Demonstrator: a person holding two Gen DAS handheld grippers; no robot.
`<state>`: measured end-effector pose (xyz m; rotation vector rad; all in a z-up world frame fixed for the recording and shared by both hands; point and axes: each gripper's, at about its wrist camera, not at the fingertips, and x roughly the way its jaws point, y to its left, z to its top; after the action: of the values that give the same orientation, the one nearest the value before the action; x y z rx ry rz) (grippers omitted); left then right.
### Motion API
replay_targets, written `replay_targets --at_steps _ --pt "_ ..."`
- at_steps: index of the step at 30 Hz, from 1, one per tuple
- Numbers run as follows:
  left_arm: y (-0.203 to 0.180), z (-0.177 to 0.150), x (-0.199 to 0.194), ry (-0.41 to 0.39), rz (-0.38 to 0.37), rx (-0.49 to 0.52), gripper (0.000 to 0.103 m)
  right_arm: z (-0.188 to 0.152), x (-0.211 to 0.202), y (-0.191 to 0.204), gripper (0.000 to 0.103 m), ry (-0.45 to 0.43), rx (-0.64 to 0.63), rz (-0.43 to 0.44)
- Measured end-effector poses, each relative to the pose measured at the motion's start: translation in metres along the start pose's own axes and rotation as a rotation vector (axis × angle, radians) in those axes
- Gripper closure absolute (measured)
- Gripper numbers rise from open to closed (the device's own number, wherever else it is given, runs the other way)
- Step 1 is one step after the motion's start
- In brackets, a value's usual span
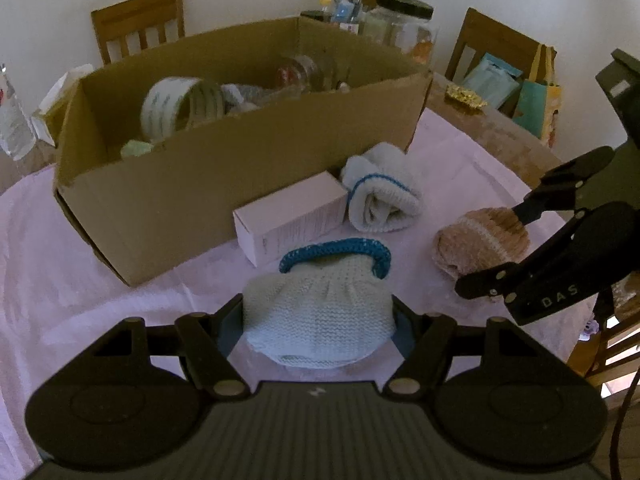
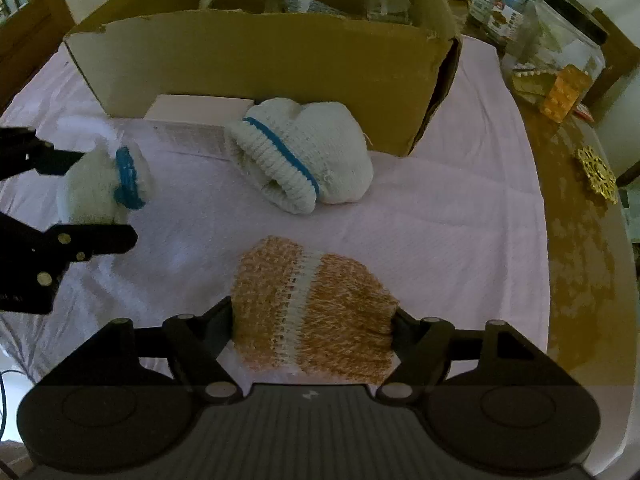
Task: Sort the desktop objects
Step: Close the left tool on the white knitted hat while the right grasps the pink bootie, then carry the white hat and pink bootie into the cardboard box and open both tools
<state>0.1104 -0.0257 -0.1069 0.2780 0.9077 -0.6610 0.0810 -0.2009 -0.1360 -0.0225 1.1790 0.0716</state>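
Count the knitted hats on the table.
3. A pale hat in the left gripper, an orange hat in the right gripper, and a white hat lying free by the box. The box may hide more.

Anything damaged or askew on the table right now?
Yes: the brown cardboard box has a ragged, torn front rim and a crumpled right corner that gapes open. The white knitted hat with a blue stripe lies on its side against it.

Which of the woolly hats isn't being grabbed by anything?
The white hat with the thin blue stripe, lying free beside the cardboard box. The blue-rimmed hat sits in the left gripper, the orange hat in the right gripper.
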Motion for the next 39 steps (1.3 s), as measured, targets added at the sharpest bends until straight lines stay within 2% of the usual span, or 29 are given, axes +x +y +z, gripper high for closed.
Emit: replay_targets --at_steps 5,14,23,39 --pt "0.0 0.008 -0.014 -0.019 0.006 0.004 0.031 0.002 -0.01 -0.004 0.03 -0.003 -0.023 0.009" --pt "0.0 0.022 -0.035 -0.054 0.003 -0.02 0.031 0.014 -0.04 -0.013 0.03 -0.038 -0.058 0.043" --pt "0.004 0.048 -0.055 -0.085 0.007 -0.048 0.031 0.043 -0.07 -0.008 0.03 -0.107 -0.182 0.047" --pt "0.024 0.108 -0.065 -0.134 0.123 -0.089 0.031 0.104 -0.092 -0.019 0.03 -0.231 -0.303 0.1"
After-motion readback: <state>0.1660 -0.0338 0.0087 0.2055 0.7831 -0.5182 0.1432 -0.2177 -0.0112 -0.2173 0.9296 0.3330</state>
